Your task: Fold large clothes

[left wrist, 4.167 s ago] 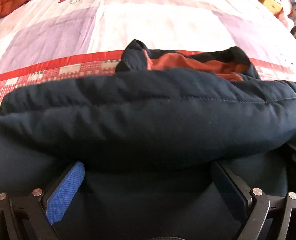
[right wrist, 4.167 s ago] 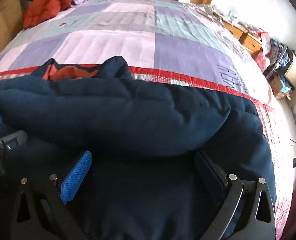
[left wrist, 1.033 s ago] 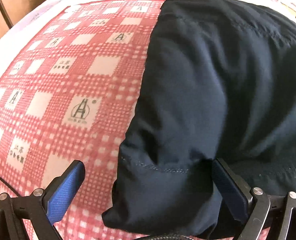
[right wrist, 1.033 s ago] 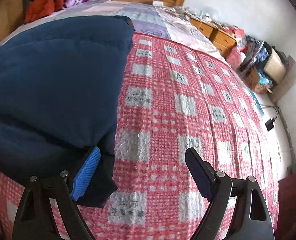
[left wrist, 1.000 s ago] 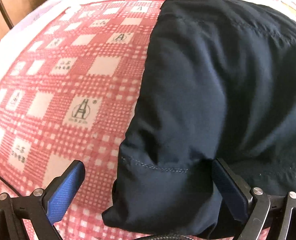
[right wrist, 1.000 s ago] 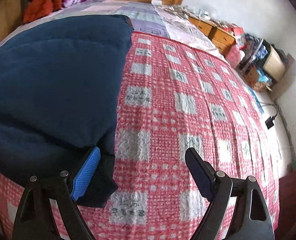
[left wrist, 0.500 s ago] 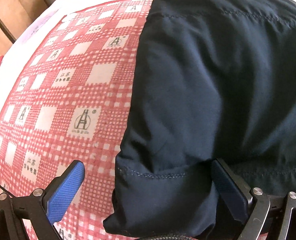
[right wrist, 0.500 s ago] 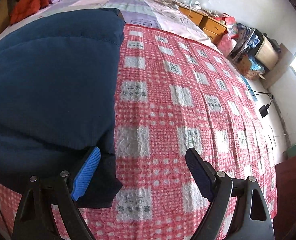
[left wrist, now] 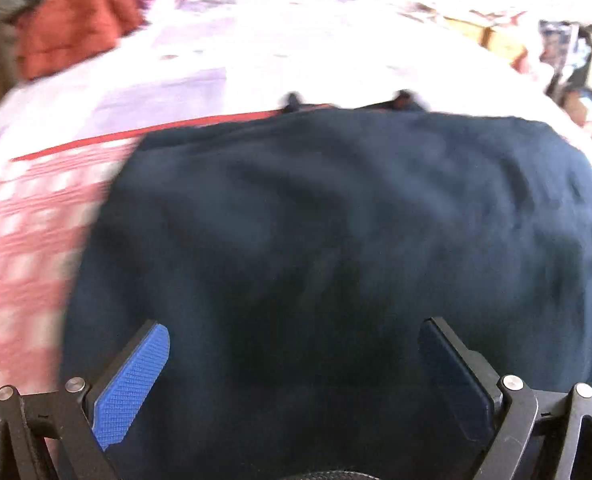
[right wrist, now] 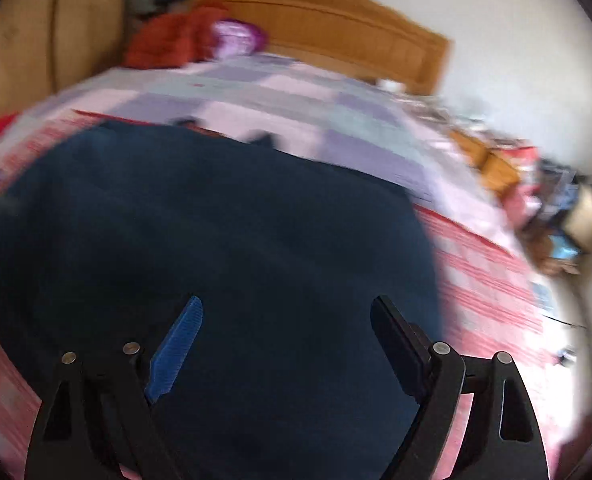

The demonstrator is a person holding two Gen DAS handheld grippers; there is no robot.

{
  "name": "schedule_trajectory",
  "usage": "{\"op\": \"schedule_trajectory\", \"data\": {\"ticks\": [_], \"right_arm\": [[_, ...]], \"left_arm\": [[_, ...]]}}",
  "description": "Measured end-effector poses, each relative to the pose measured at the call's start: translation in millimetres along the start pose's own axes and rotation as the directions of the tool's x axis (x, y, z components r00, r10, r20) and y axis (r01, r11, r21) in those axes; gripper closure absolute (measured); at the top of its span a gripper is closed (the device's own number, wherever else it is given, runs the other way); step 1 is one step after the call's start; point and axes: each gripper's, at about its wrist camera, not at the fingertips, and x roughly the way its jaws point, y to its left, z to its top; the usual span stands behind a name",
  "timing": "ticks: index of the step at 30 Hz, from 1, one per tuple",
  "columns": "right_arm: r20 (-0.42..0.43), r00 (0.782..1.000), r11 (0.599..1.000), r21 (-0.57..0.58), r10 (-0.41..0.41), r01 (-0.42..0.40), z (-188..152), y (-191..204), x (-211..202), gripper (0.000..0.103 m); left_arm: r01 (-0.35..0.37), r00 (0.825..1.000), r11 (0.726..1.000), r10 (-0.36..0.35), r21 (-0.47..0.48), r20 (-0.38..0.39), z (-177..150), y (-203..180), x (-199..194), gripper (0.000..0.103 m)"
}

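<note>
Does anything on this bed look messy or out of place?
The folded navy jacket lies fairly neat, though two small dark corners poke out past its far edge. An orange-red garment sits crumpled by the headboard. Motion blur hides finer detail.

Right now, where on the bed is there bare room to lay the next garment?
Free: the lilac patchwork quilt between the navy jacket and the headboard, and the red checked cover left of the jacket. Crowded: the headboard corner with the orange garment.
</note>
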Motion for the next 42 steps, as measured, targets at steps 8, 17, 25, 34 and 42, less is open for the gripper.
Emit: {"op": "schedule_trajectory", "data": {"ticks": [8,17,25,34,42], "right_arm": [[-0.132,0.989,0.993,-0.084,0.066,-0.078,72,35,107,0.010],[-0.246,0.962,0.964,0.204,-0.117,0.169,73,-116,153,0.010],[-0.296,0.951,0.871,0.442,-0.083,0.213,38,-191,155,0.010],[-0.254,0.967,0.805,0.574,-0.001,0.152,6,-215,137,0.010],[-0.186,0.979,0.774,0.607,-0.084,0.182,-5,-221,83,0.010]], "left_arm": [[-0.033,0.998,0.999,0.033,0.005,-0.060,48,-9,82,0.000],[-0.184,0.971,0.973,0.158,-0.141,-0.178,98,97,126,0.000],[-0.294,0.937,0.908,0.212,-0.299,-0.278,74,176,136,0.000],[-0.335,0.928,0.919,0.284,-0.207,-0.239,64,182,115,0.000],[-0.392,0.919,0.863,0.354,-0.320,-0.172,14,236,25,0.000]]}}
